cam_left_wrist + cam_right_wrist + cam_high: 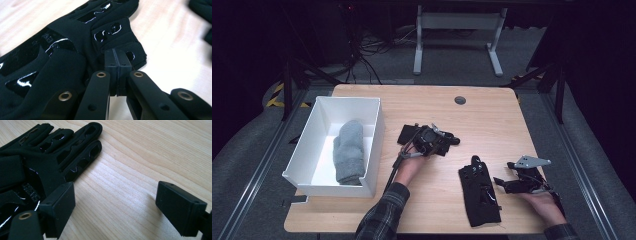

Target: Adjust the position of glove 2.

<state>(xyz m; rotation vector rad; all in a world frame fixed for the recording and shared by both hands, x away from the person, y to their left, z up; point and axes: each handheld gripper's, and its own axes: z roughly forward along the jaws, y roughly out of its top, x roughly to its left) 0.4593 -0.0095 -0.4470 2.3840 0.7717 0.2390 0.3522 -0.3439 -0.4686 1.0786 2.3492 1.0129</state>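
Note:
A black glove lies at the middle of the wooden table. My left gripper is on top of it, pads pressed together at the glove's near edge. A second black glove lies flat near the front edge with its fingers pointing away. My right gripper rests just right of it, jaws wide open, bare wood between the pads. Its left pad sits at that glove's edge.
A white open box stands at the table's left side with a grey sock lying inside. A dark round grommet sits near the far edge. Beyond the table are a white desk frame and cables on the floor.

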